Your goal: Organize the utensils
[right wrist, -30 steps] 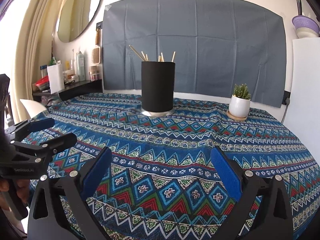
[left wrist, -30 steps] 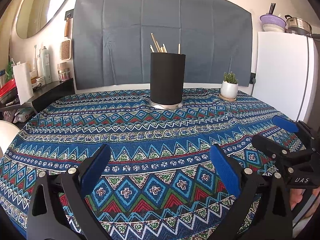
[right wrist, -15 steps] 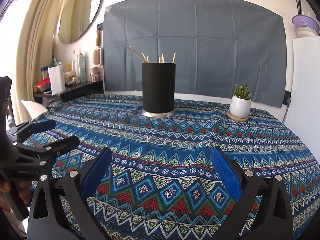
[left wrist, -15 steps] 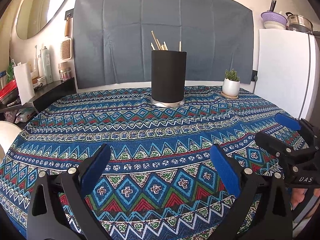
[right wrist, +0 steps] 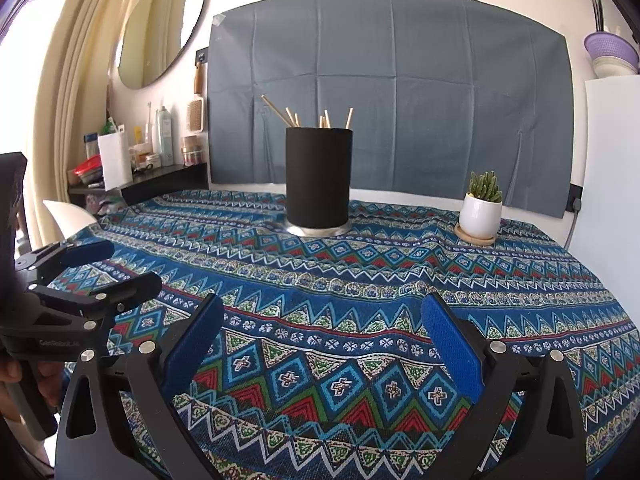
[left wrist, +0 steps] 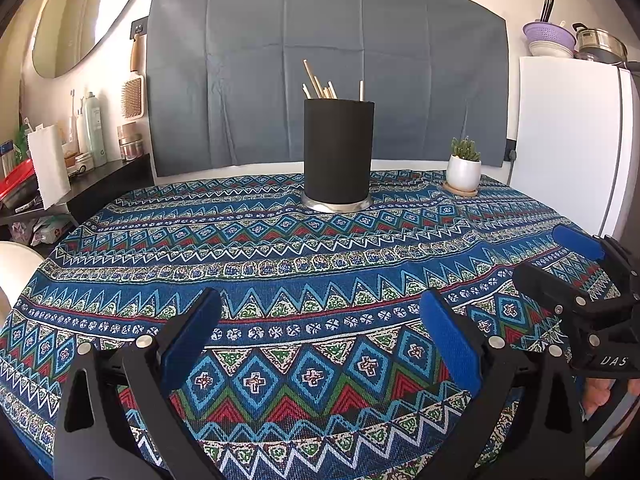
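A black cylindrical holder [left wrist: 338, 152] [right wrist: 319, 178] on a silver base stands at the far middle of the patterned tablecloth [left wrist: 280, 248] [right wrist: 400, 276]. Several wooden utensil handles [left wrist: 320, 86] [right wrist: 316, 118] stick out of its top. My left gripper [left wrist: 320, 332] is open and empty, low over the near edge of the table; it also shows at the left of the right wrist view [right wrist: 120, 268]. My right gripper [right wrist: 322, 334] is open and empty beside it; it shows at the right of the left wrist view [left wrist: 552, 252].
A small cactus in a white pot [left wrist: 463, 170] [right wrist: 480, 210] sits on a wooden coaster right of the holder. A white fridge [left wrist: 572, 140] stands at the right. A dark side shelf with bottles [left wrist: 80, 160] [right wrist: 140, 160] stands at the left.
Both grippers have lowered and tilted slightly, so the holder sits a little lower in each view. Nothing was taken hold of.
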Tool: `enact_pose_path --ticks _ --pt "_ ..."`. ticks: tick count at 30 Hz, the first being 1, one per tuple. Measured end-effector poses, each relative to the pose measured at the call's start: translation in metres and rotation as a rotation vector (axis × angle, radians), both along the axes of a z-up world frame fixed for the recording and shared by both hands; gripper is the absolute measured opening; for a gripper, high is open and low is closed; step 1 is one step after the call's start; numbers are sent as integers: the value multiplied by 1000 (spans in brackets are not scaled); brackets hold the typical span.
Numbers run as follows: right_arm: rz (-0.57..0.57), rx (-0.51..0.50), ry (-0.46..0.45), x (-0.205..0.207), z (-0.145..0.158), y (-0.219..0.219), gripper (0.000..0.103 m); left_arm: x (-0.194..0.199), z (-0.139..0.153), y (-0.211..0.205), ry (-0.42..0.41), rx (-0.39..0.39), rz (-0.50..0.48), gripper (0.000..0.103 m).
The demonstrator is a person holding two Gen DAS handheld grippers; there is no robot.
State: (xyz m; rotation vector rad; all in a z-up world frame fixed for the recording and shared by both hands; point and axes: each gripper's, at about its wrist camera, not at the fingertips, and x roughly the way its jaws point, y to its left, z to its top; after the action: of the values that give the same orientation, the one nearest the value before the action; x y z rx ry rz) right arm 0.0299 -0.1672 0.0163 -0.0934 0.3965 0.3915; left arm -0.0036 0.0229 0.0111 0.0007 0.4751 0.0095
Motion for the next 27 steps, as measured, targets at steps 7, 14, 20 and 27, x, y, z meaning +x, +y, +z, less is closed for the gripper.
enact_pose_path --ticks 7,14,20,27 --pt "-3 -1 -4 -1 0 1 95 0 -1 -1 3 7 7 97" --pt "-3 -1 -2 -1 0 1 95 0 -1 -1 1 2 3 97" --pt "-2 -1 -3 -1 0 1 95 -1 -1 -1 -1 2 3 97" --pt "-2 -1 -3 0 1 1 95 0 0 -1 7 -2 -11 97"
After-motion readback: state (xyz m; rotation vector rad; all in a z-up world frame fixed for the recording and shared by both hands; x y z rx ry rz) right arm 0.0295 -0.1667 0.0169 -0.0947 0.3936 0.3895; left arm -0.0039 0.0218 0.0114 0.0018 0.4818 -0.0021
